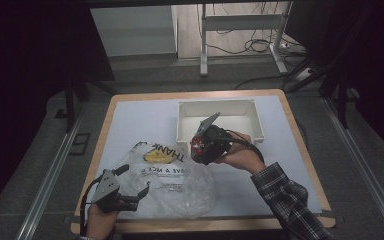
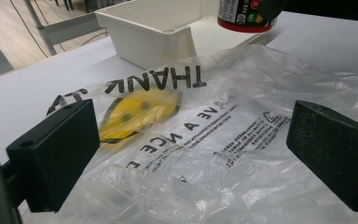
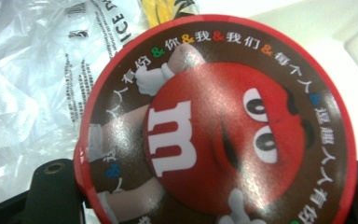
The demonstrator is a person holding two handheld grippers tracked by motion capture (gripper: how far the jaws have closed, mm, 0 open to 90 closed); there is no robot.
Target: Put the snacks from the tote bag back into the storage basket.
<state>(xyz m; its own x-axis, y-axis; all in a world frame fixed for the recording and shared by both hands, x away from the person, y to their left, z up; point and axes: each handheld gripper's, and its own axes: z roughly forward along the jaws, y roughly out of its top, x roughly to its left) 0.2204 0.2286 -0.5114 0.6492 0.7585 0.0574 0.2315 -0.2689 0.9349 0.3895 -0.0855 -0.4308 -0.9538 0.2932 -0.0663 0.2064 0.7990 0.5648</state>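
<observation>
High view: white table [image 1: 130, 120] with wooden edging, open white bin [image 1: 252, 117] at its far middle, crumpled clear plastic bag [image 1: 172, 182] printed with a yellow smiley near the front edge. Left gripper [image 1: 132, 187] low at the bag's left edge, jaws spread, nothing between them. Right gripper [image 1: 196, 146] lifted above the table between bag and bin, clamped on a red-and-brown candy can [image 1: 198, 148], held by a hand in a plaid sleeve [image 1: 285, 197].

Left gripper view: two black pads [image 2: 58, 151] wide apart, bag [image 2: 205, 140] lying beneath and between them, not pinched. Bin [image 2: 154, 35] beyond the bag; can [image 2: 242, 14] hanging at the top edge.

Right gripper view: round can end [image 3: 214, 126] close up, red cartoon face with a white "m", ringed by Chinese lettering, pinched between the jaws at either lower corner. Bag [image 3: 32, 84] behind at left.
</observation>
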